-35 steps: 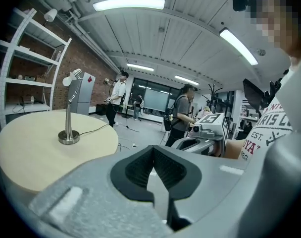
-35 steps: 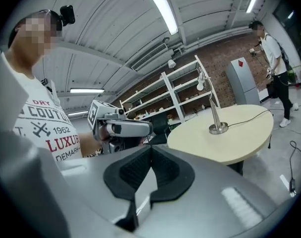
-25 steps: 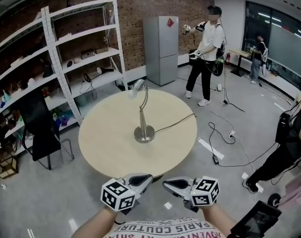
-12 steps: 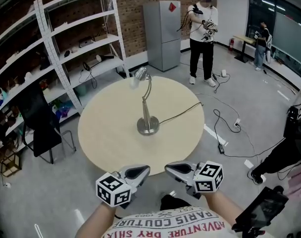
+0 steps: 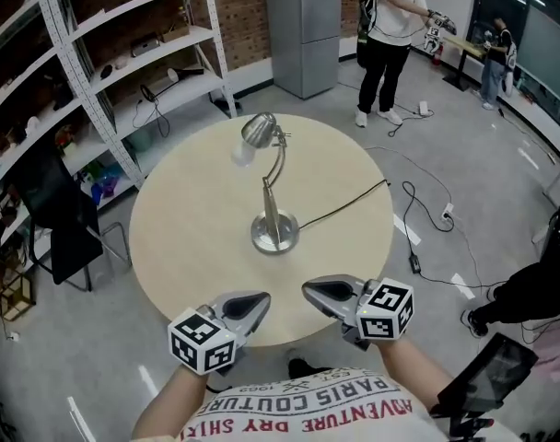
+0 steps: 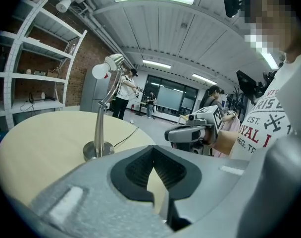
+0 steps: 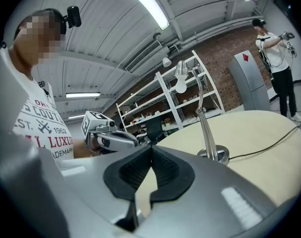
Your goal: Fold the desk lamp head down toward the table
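At the near edge of the round counter (image 5: 188, 238), the left tool (image 5: 254, 301) and the right tool (image 5: 317, 291) hang side by side, a small gap between them, both tips pointing toward the middle of the top. Each is closed and empty: in the left gripper view the dark ribbed pads (image 6: 140, 170) meet with nothing between them, and the right gripper view shows the same. Both tools are well apart from the lamp (image 5: 273, 201), which stands alone near the middle of the counter. Its round metal base (image 5: 274, 234) sits flat on the top, and the stem (image 5: 271, 205) rises straight from it. Above that a thin neck arches over to the head (image 5: 258, 129), which is raised high above the counter and tipped down to the left in the head view, with a white bulb (image 5: 242, 153) showing at its mouth. A dark cord (image 5: 340, 212) runs from the base to the right, over the counter's edge and down to the grey floor (image 5: 464, 201). A black chair (image 5: 64, 219) stands left of the counter. Beyond it, white shelves (image 5: 123, 72) line a brick wall, a grey fridge (image 5: 303, 26) stands farther back, and a person (image 5: 390, 35) in a white shirt stands just right of the fridge.
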`<state>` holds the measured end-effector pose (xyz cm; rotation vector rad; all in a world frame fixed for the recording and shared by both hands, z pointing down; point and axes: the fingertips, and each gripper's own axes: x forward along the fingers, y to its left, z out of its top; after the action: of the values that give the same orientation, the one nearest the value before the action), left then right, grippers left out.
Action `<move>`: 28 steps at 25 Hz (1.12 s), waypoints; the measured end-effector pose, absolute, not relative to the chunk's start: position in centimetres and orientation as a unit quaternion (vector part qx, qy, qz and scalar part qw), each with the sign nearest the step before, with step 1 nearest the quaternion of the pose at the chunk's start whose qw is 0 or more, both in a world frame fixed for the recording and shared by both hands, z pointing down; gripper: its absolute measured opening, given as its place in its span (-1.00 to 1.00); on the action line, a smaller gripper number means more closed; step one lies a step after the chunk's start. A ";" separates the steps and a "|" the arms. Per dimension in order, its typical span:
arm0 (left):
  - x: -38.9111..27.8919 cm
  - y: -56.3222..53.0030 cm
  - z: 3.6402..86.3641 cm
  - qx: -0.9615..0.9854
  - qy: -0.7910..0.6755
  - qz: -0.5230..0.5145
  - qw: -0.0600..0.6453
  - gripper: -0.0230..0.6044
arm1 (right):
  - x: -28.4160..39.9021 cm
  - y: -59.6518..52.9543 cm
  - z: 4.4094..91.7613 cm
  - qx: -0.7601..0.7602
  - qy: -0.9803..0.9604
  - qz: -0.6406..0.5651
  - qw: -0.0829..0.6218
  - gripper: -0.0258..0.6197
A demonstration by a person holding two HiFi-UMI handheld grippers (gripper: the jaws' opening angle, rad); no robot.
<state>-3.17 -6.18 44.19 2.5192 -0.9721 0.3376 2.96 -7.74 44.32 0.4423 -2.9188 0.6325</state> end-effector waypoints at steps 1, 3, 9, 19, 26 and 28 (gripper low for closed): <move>-3.6 -7.2 44.1 0.904 -0.352 0.121 0.210 -0.92 | 2.6 -8.7 44.4 0.143 -0.965 0.209 0.065 -0.91; -4.1 -9.0 43.9 0.903 -0.355 0.117 0.212 -0.92 | 2.0 -10.3 44.5 0.134 -0.966 0.212 0.068 -0.91; -5.9 -13.3 44.4 0.898 -0.363 0.125 0.216 -0.92 | 0.8 -15.1 45.8 0.135 -0.965 0.209 0.079 -0.91; -8.3 -16.0 46.3 0.887 -0.378 0.117 0.237 -0.92 | -0.4 -20.7 49.0 0.159 -0.967 0.159 0.121 -0.90; -9.0 -18.0 45.4 0.890 -0.382 0.106 0.226 -0.92 | -3.2 -24.8 50.0 0.170 -0.969 0.107 0.142 -0.61; -9.0 -18.3 45.2 0.892 -0.381 0.108 0.217 -0.92 | -3.7 -25.8 50.5 0.185 -0.967 0.093 0.147 -0.42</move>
<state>-9.03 -18.35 45.16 2.4716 -1.0539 0.3001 -3.72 -25.80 50.53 0.5333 -2.7826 0.2677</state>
